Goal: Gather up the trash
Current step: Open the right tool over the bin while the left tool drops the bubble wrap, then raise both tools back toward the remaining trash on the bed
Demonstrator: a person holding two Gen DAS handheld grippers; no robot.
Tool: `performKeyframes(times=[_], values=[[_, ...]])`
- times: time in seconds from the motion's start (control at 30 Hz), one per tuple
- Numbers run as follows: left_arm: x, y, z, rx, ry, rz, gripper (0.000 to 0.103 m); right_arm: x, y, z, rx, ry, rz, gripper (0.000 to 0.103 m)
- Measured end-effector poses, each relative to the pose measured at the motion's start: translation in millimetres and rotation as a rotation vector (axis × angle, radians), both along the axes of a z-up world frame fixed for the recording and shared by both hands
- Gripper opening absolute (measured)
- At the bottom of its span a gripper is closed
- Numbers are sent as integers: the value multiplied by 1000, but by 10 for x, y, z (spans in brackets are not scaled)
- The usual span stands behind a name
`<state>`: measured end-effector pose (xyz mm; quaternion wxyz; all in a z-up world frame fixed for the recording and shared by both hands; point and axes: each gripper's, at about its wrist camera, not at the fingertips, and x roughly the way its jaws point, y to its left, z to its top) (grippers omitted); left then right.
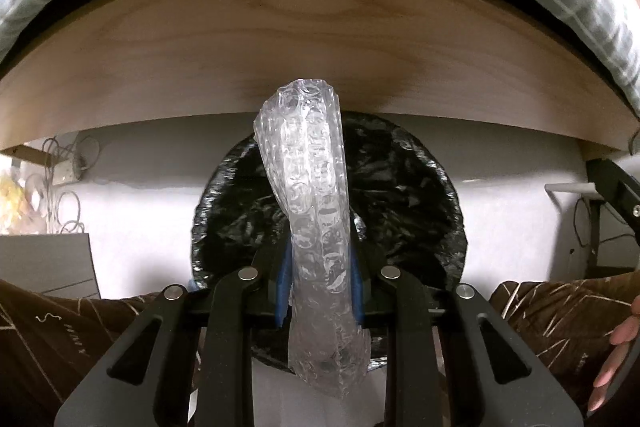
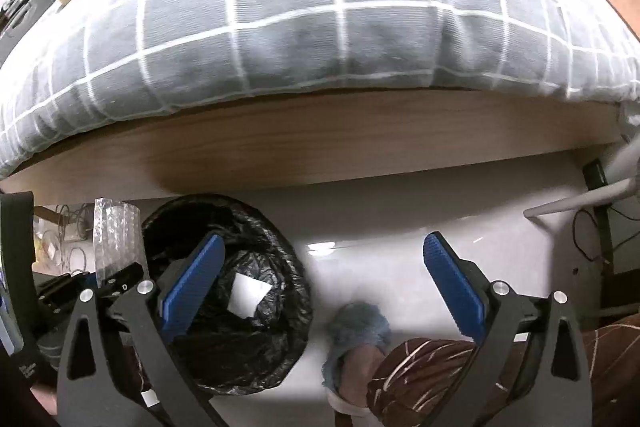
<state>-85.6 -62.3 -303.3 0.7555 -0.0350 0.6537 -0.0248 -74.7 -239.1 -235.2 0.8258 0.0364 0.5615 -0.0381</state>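
Note:
My left gripper (image 1: pixel 320 279) is shut on a strip of clear bubble wrap (image 1: pixel 312 187) and holds it upright over the bin (image 1: pixel 420 195), which is lined with a black bag. The same bubble wrap (image 2: pixel 114 235) and the left gripper (image 2: pixel 116 277) show at the left of the right wrist view. My right gripper (image 2: pixel 324 267) is open and empty above the white floor, its left finger over the bin (image 2: pixel 256 339). A white scrap of paper (image 2: pixel 248 295) lies inside the bin.
A wooden bed frame (image 1: pixel 280 39) with a grey checked duvet (image 2: pixel 320 15) stands just behind the bin. Cables (image 1: pixel 68 187) and a grey box (image 1: pixel 48 263) lie at the left. A person's leg in brown trousers and a blue slipper (image 2: pixel 360 327) are at the lower right.

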Motion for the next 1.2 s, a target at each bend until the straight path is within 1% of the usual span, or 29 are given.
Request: performKeyframes(times=[0.03, 0.13, 0.2, 0.27, 0.43, 0.53, 0.6, 0.67, 0.7, 0.8, 0.9, 1.07, 1.2], values=[[2, -30, -1, 3, -1, -10, 26, 1, -18, -15, 4, 6, -6, 96], [-11, -80, 0, 7, -5, -34, 27, 15, -25, -54, 4, 12, -14, 96], [-14, -100, -19, 24, -5, -45, 34, 19, -11, -34, -1, 10, -14, 96], [-14, -88, -31, 22, 4, -41, 54, 30, 16, -73, 1, 10, -16, 96], [-24, -22, 33, 44, -20, -51, 72, 69, 11, -78, 19, 21, -32, 96], [-27, 49, 141, 61, -53, -40, 81, 94, 57, 1, 23, 1, -24, 96], [-27, 97, 231, 84, -80, -31, 85, 95, 91, 81, 29, -21, -14, 96], [-22, 144, 338, 84, -109, -16, 95, 90, 123, 167, 27, -42, -6, 96], [-20, 177, 403, 76, -122, -5, 97, 84, 130, 203, 27, -51, -4, 96], [-8, 243, 601, 86, -170, 14, 97, 67, 149, 347, 24, -86, -3, 96], [-4, 241, 817, 91, -219, 8, 97, 58, 166, 535, 23, -129, -2, 96], [35, 239, 1154, 54, -290, 8, 97, 53, 144, 833, 2, -206, 7, 96], [73, 256, 1427, 56, -352, 6, 97, 78, 98, 1077, 8, -260, 2, 96]])
